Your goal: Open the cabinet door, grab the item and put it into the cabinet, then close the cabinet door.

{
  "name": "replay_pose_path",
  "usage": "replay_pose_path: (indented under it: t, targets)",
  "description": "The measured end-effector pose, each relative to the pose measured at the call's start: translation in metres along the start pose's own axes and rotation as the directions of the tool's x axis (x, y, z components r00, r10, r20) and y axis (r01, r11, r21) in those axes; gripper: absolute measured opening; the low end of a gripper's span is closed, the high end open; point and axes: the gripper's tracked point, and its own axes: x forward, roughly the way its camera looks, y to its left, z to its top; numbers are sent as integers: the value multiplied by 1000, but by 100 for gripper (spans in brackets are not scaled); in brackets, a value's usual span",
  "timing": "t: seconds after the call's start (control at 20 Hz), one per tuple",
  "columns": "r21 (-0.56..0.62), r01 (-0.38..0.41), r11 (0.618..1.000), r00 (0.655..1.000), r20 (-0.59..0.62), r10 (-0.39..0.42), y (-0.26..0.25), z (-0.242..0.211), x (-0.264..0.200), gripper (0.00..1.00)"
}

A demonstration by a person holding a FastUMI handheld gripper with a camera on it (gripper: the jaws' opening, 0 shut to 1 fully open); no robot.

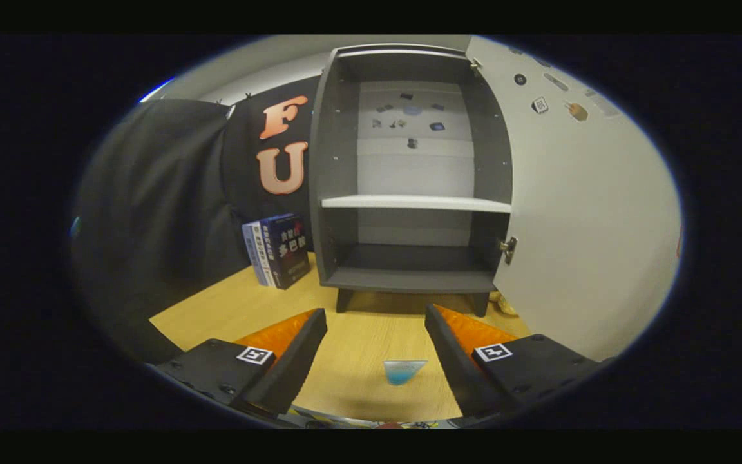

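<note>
The cabinet [409,174] stands upright on the wooden counter [371,335], its long axis vertical and its open front facing the hand-held gripper. The cabinet door [577,212] is swung fully open to the right on its hinges. One shelf [416,203] divides the interior. Books [277,250] stand just left of the cabinet. The hand-held gripper [376,341] is spread wide, holding nothing. A small blue item [403,370] lies on the counter between the fingers; its orientation cannot be determined.
</note>
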Motion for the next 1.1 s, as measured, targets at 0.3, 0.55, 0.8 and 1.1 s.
replay_pose_path:
  t: [0.3, 0.55, 0.8, 1.1]
  targets:
    - [24, 69, 997, 991, -119, -65, -27, -69, 27, 98]
    - [49, 82, 995, 978, -197, -70, -32, -111, 38, 98]
    - [89, 97, 991, 965, -254, -71, -34, -141, 46, 96]
    - [132, 100, 986, 965, -253, -64, -36, -135, 49, 60]
